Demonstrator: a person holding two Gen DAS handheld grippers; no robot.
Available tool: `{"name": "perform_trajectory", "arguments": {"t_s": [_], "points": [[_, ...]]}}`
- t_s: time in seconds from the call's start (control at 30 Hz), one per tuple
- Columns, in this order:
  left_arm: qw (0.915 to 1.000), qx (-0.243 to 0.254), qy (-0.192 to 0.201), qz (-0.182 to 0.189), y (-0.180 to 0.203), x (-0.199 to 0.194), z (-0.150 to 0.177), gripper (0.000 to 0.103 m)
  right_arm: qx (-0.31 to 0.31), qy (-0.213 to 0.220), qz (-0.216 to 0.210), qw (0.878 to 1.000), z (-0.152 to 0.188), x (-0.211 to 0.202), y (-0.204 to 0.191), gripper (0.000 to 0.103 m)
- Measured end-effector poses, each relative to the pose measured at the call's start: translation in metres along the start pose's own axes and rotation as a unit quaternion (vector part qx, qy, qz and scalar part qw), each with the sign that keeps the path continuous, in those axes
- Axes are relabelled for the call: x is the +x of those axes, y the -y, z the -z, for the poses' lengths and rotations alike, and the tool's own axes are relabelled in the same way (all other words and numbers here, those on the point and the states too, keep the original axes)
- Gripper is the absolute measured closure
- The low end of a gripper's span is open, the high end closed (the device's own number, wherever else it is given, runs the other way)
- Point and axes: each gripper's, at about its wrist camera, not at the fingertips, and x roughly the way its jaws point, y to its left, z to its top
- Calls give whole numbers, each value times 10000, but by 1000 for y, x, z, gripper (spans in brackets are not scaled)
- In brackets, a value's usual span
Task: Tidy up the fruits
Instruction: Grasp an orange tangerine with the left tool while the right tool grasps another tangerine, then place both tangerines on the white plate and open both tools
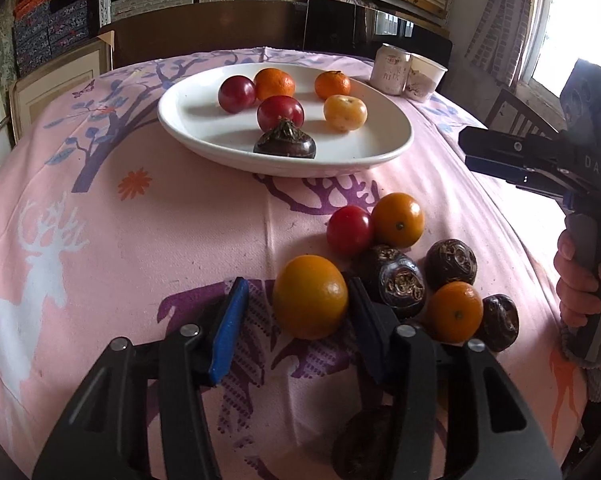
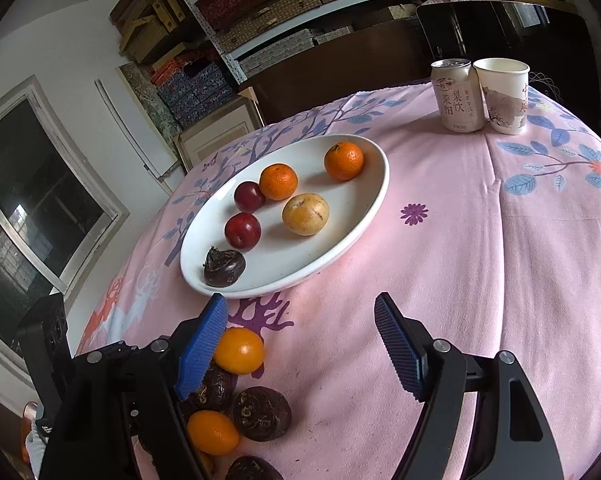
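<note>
Near the front edge of the pink tablecloth (image 1: pixel 148 240), a loose cluster of fruit waits: small oranges, a red plum (image 1: pixel 349 230) and several dark water chestnuts. The left gripper (image 1: pixel 296 312) straddles the nearest orange (image 1: pixel 310 297); its right pad seems to touch the fruit's side, while the left pad (image 1: pixel 230 320) stands clear with cloth showing between, so nothing is gripped yet. The right gripper (image 2: pixel 300 344) hangs open over bare cloth, holding nothing, just short of the white plate (image 2: pixel 364 216).

That plate already carries six pieces (two oranges, two plums, a yellowish fruit and one water chestnut (image 1: pixel 285 144)), so sorting looks partly done.

The orange should be light and firm, with a smooth, slightly waxy skin that may roll or squirt sideways under an off-centre pinch. Taking it across its widest middle, with both pads level, seems safest; a gentle squeeze should do, since hard pressure could bruise it. The neighbouring water chestnut (image 1: pixel 400 288) touches the right finger and may get nudged.

Much is hidden: the left gripper's body covers another dark fruit at the bottom of its view, and the right gripper's left finger blocks part of the cluster, so an exact count is not possible. A can (image 2: pixel 456 96) and a paper cup (image 2: pixel 504 96) stand well apart at the far side.
</note>
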Motion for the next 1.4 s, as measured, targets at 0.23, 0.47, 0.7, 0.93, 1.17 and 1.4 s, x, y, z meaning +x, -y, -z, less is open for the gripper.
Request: {"name": "perform_trajectory", "arguments": {"t_s": [0.23, 0.47, 0.7, 0.93, 1.17, 1.4], "points": [[10000, -33, 16, 26, 0, 0, -1, 68, -469, -475, -181, 9976, 15, 19, -26, 29], [9997, -214, 68, -100, -10, -2, -3, 68, -578, -855, -203, 9945, 24, 41, -40, 44], [9998, -185, 23, -41, -9, 1, -3, 68, -504, -1051, -435, 9922, 26, 51, -44, 63], [9993, -201, 312, 29, -6, -11, -4, 69, -428, -778, -377, 9953, 23, 35, -38, 63], [9971, -305, 702, 34, -12, -31, -43, 69, -132, -53, -292, 9995, 1, 1, -20, 63], [9952, -589, 722, -294, -31, -1, -100, 67, -198, -44, -291, 9994, -37, 23, -29, 62]]}}
